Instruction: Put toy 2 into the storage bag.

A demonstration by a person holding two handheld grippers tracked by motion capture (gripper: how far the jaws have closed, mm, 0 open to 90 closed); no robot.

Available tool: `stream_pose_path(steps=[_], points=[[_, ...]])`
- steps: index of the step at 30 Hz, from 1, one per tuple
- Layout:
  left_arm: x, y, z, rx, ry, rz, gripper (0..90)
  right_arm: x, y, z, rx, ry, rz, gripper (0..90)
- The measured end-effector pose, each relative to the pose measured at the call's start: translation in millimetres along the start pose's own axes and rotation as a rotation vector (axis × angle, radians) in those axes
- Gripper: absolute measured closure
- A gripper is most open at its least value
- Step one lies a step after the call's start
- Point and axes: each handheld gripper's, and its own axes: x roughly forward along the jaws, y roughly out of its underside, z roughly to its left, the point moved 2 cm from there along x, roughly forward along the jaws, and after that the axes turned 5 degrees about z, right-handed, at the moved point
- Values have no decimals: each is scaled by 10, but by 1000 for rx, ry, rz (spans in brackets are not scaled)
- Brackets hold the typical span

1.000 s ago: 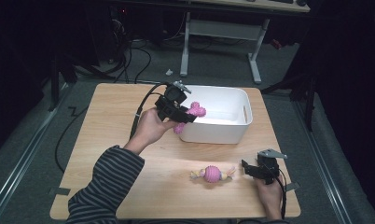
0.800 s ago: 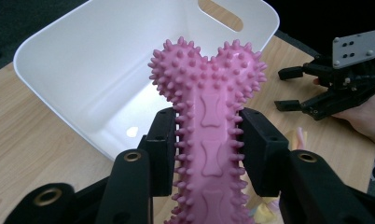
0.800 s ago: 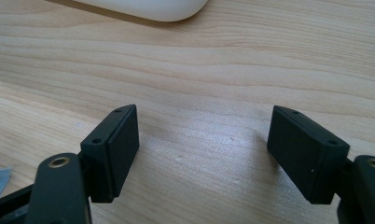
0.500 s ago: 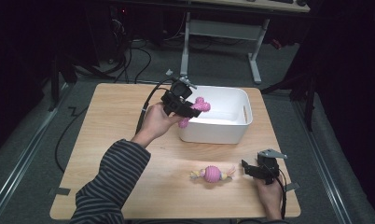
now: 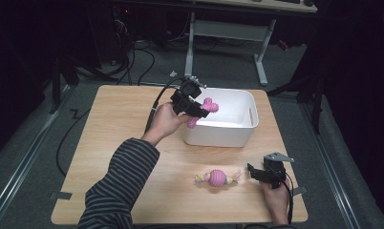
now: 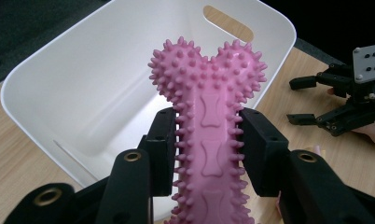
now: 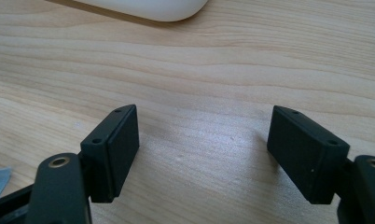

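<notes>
The white bin [image 5: 221, 125] on the wooden counter [image 5: 113, 138] is the landmark here; it stands in the far half of the counter, toward the right.

At the left rim of the bin, the left tool [image 5: 198, 109] is held up in the air by the person's left hand [image 5: 164, 121], whose striped sleeve [image 5: 118, 191] comes in from the near edge of the counter. Its two jaws are pressed on the shaft of a pink spiky bone toy [image 5: 203, 110]. In the left gripper view the toy [image 6: 207, 126] stands between the black pads [image 6: 163, 149], touching both, and its knobbed end points over the open inside of the bin [image 6: 101, 88]. The other end of the toy hangs lower, on the outside of the left wall of the bin. A black cable [image 5: 154, 106] trails from this tool back over the counter.

In front of the bin, nearer to the person, a pink ball toy with rope ends [image 5: 218, 178] lies flat on the counter, well apart from the bin.

To the right of this ball and in front of the right corner of the bin, the right tool [image 5: 253, 172] rests low at the counter in the person's right hand [image 5: 277, 200]. In the right gripper view its jaws stand wide apart, with bare wood [image 7: 199, 140] between them and nothing held; the lower edge of the bin [image 7: 148, 8] shows at the top.
</notes>
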Motion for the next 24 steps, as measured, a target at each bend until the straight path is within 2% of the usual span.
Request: stream_pose_path(steps=[8,16,24], points=[[95,-93,-7,12,-1,3,588,0,0,2,2,-1,1,253],[233,-158,27,-5,-6,15,588,0,0,2,3,-1,0,254],[350,-209,47,2,-15,26,587,0,0,1,2,0,0,253]])
